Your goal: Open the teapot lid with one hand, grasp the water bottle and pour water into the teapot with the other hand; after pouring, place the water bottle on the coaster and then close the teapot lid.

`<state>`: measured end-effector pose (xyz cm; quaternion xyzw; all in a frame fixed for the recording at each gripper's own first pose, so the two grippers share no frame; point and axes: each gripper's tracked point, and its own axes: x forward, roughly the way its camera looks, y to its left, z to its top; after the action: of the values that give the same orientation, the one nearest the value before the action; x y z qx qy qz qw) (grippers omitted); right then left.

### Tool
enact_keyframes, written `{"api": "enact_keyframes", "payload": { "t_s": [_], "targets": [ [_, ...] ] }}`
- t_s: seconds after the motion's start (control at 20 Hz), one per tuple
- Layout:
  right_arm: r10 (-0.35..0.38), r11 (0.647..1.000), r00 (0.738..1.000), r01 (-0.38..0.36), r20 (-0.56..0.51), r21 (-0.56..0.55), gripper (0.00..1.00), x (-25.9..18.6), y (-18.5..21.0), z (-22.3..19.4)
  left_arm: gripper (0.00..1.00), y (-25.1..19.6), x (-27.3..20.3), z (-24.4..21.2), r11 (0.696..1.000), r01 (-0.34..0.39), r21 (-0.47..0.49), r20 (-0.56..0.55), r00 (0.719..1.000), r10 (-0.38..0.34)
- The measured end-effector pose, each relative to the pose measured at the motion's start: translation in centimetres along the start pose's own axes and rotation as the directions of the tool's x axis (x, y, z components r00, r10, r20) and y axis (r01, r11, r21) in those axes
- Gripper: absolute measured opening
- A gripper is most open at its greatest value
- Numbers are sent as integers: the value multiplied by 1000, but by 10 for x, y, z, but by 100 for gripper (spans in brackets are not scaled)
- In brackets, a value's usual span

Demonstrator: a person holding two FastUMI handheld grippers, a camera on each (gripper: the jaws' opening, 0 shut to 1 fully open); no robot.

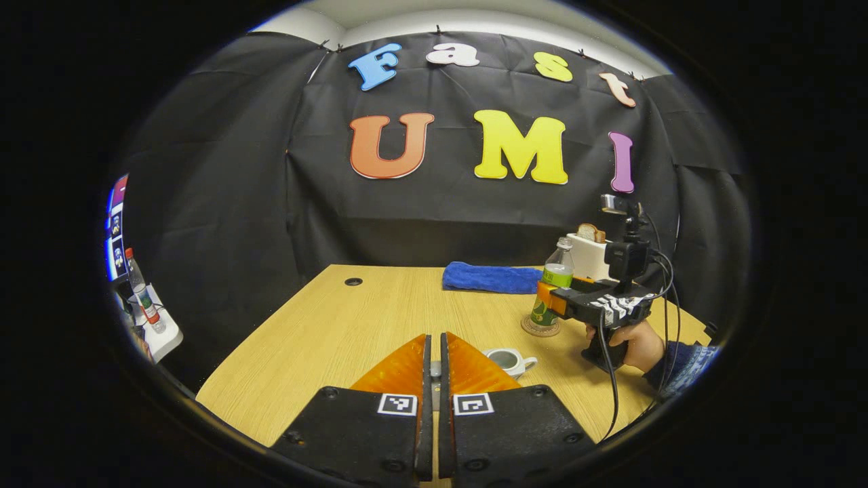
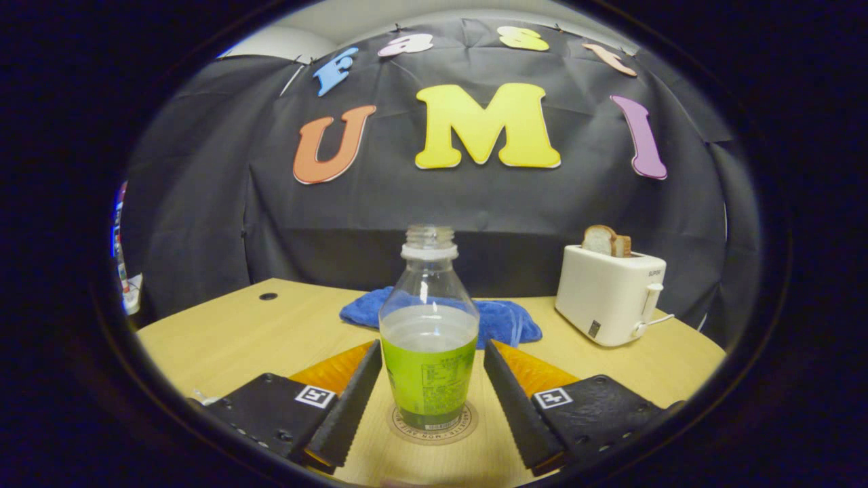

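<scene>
An uncapped clear water bottle (image 2: 428, 379) with a green label stands upright on a round coaster (image 2: 468, 425). My right gripper (image 2: 432, 349) is open, one finger on each side of the bottle and neither touching it. From the left gripper view, the bottle (image 1: 555, 278), the coaster (image 1: 540, 329) and the right gripper (image 1: 550, 301) are at the right, held by a hand (image 1: 634, 344). The white teapot (image 1: 507, 361) sits lidless just right of my left gripper (image 1: 435, 339). Its fingers are pressed close on a small pale piece, apparently the lid's knob.
A white toaster (image 2: 610, 298) holding bread stands at the back right. A folded blue towel (image 2: 505, 318) lies behind the bottle. The wooden table (image 1: 325, 325) has a cable hole (image 1: 352, 281) at its far left. A side shelf with a bottle (image 1: 144, 295) stands off the left edge.
</scene>
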<state>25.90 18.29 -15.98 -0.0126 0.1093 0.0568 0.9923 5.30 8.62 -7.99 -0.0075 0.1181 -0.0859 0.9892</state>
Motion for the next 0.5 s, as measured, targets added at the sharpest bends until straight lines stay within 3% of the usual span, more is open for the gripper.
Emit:
{"api": "enact_keyframes", "payload": {
  "t_s": [0.1, 0.3, 0.5],
  "targets": [
    [1, 1000, 999, -1, 37, 4, 98, -16, -3, 18, 5, 3, -1, 5, 1000, -12, -14, 16, 1000, 12],
    [10, 1000, 989, -13, 145, 20, 97, -60, -11, 58, 6, -5, 3, 12, 999, -1, -45, 57, 998, 4],
    [-1, 1000, 976, 1, 216, -3, 97, -107, -32, 69, 6, -21, 12, 16, 999, 22, -41, 85, 996, -19]
  ]
}}
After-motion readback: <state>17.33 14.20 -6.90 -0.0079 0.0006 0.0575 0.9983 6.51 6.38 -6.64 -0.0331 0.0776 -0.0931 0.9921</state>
